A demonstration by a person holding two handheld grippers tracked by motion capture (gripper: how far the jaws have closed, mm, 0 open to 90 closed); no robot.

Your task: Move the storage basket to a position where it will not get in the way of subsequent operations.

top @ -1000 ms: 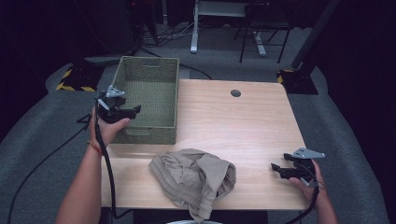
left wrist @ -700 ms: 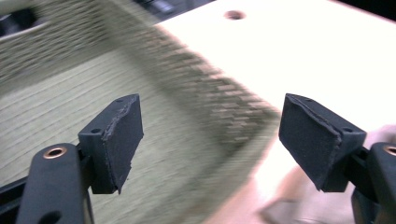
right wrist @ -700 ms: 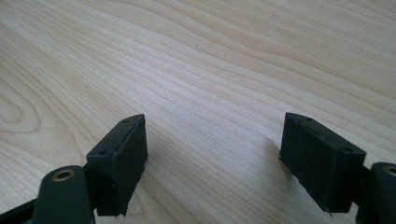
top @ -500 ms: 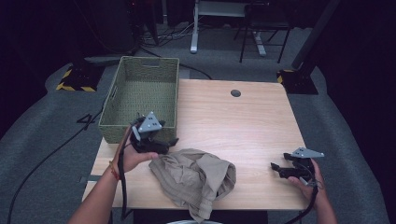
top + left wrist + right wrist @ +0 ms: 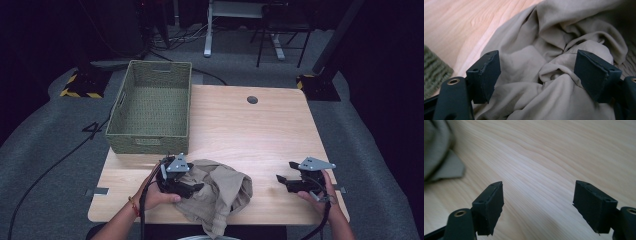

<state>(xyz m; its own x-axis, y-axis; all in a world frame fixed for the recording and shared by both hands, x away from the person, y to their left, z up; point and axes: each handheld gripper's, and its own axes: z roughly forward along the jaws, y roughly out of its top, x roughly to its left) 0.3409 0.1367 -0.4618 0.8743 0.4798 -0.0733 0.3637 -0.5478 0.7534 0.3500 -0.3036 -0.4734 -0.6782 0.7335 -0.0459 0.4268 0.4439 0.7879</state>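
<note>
Where table edge [image 5: 280,221] nears, crumpled garment [image 5: 220,192] overhanging.

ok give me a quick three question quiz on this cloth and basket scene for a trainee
1. True or false: the left gripper is at the crumpled cloth with its jaws open.
2. Where is the basket? A) far left of the table B) on the floor C) on the cloth
3. What lies between the jaws of the right gripper?

Key: 1 true. 2 A. 3 nothing, just bare table.
</note>
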